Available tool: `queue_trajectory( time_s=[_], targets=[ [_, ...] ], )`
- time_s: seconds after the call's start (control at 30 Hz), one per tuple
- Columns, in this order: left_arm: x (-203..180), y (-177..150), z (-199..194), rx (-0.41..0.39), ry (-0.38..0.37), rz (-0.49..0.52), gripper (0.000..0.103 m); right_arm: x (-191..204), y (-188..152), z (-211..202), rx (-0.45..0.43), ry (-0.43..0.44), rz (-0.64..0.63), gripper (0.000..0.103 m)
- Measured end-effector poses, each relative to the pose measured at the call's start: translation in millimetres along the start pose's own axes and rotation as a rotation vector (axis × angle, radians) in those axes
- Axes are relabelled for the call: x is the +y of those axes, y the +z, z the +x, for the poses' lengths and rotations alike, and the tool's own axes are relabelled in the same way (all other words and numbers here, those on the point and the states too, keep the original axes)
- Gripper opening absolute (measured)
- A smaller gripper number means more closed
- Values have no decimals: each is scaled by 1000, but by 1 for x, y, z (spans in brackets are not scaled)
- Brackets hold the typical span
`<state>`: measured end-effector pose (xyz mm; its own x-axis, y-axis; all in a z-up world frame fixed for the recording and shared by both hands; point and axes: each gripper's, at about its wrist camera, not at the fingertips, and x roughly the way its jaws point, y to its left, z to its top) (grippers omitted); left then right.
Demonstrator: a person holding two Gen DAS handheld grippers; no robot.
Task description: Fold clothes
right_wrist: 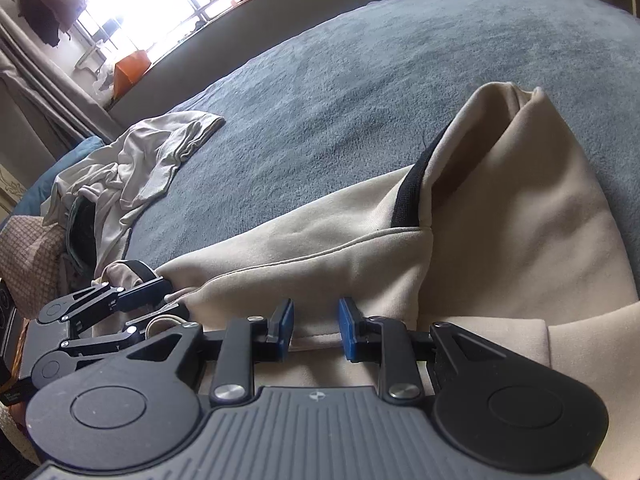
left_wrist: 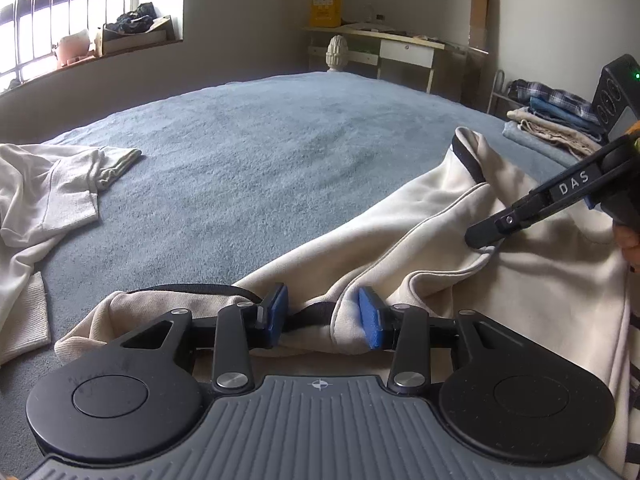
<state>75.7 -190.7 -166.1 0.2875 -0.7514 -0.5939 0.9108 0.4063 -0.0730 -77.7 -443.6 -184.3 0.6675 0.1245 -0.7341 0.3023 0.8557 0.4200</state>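
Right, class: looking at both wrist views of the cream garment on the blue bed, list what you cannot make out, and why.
- Cream garment with black trim: full shape unclear; cut off by frame edges in both views.
- Right gripper in the left wrist view: side-on, so its grip is unclear.
- Folded pile of plaid and denim clothes: too small to count.
- Window sill items: washed out by glare, right wrist view.

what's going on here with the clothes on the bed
A person is working a cream hoodie on the blue bed with two hand-held grippers. The left gripper and right gripper both sit open at the garment's near edge, neither clamped. Another pale garment lies crumpled off to the left, and folded clothes are stacked beyond.
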Motion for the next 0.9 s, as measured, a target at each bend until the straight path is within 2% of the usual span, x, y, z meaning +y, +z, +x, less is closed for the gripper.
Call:
queue_trajectory(
  time_s=[0.2, 0.3, 0.33, 0.43, 0.53, 0.7, 0.8, 0.9],
  targets=[
    [-9, 12, -39, -121, -49, -26, 41, 8, -11, -7, -23, -22, -123, 26],
    [-27, 18, -32, -99, -119, 37, 41, 7, -12, -4, -45, -21, -99, 26],
    [-35, 15, -26, -70, -119, 79, 41, 7, -12, -4, -51, -24, -88, 26],
    [-58, 0, -8, 30, -83, 218, 41, 11, -15, -6, -61, -43, -117, 26],
    [-73, -17, -6, 23, -28, 312, 41, 17, -11, -16, -67, -61, -157, 26],
    [-70, -17, -2, 23, -24, 289, 41, 30, 6, -27, -172, -125, -258, 26],
    [-71, -21, -2, 9, -15, 304, 41, 14, 6, 6, -78, -212, -269, 24],
    [-69, -20, -1, 1, -17, 298, 41, 4, -6, 9, -131, -186, -267, 24]
  ],
)
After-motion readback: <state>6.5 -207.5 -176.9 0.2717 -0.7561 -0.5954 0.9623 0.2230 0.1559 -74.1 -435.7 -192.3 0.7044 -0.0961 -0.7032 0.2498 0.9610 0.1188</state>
